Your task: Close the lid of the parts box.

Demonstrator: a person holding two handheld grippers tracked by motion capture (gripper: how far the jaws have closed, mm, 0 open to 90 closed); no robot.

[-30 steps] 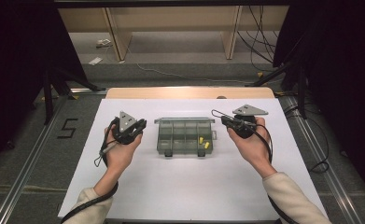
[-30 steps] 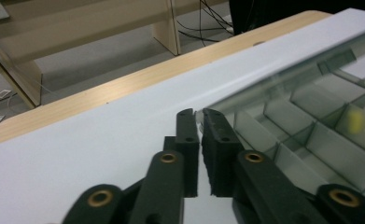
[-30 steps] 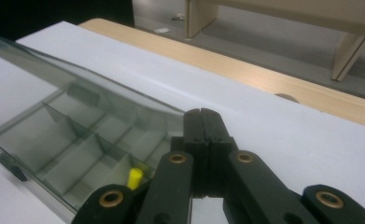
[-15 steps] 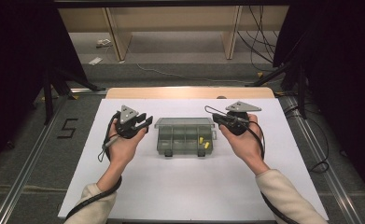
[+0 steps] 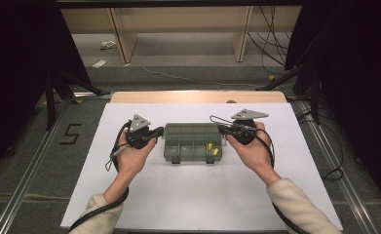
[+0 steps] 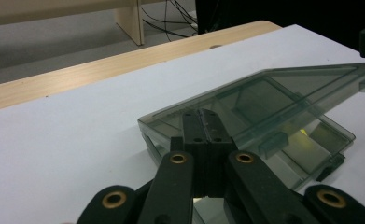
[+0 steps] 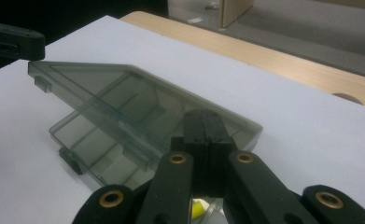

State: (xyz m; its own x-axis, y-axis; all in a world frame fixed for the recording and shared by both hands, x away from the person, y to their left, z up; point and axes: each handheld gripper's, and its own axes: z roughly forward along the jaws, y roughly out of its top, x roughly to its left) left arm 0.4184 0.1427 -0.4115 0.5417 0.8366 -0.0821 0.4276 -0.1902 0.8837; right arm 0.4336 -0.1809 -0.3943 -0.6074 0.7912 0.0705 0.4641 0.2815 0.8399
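Note:
A smoky clear compartment box (image 5: 190, 144) lies mid-table on the white sheet, with small yellow pieces (image 5: 211, 147) in its right cells. My left gripper (image 5: 161, 130) is shut, its jaws having just closed, and its tip is at the box's left end. My right gripper (image 5: 220, 128) is shut at the right end. In the left gripper view the lid (image 6: 273, 93) stands tilted up, and the closed jaws (image 6: 203, 114) meet its near edge. The right gripper view shows the same raised lid (image 7: 115, 93) beyond my right gripper (image 7: 203, 114). Whether either tip pinches the lid is unclear.
The white sheet (image 5: 193, 195) covers the table, with a wooden strip (image 5: 198, 96) along its far edge. Cables trail from both grippers over the sheet. Shelving legs and loose cables stand on the floor beyond. Dark curtains flank both sides.
Both hands have drawn inward, bringing the gripper tips from beside the box up to its two ends. The box itself has stayed in place.

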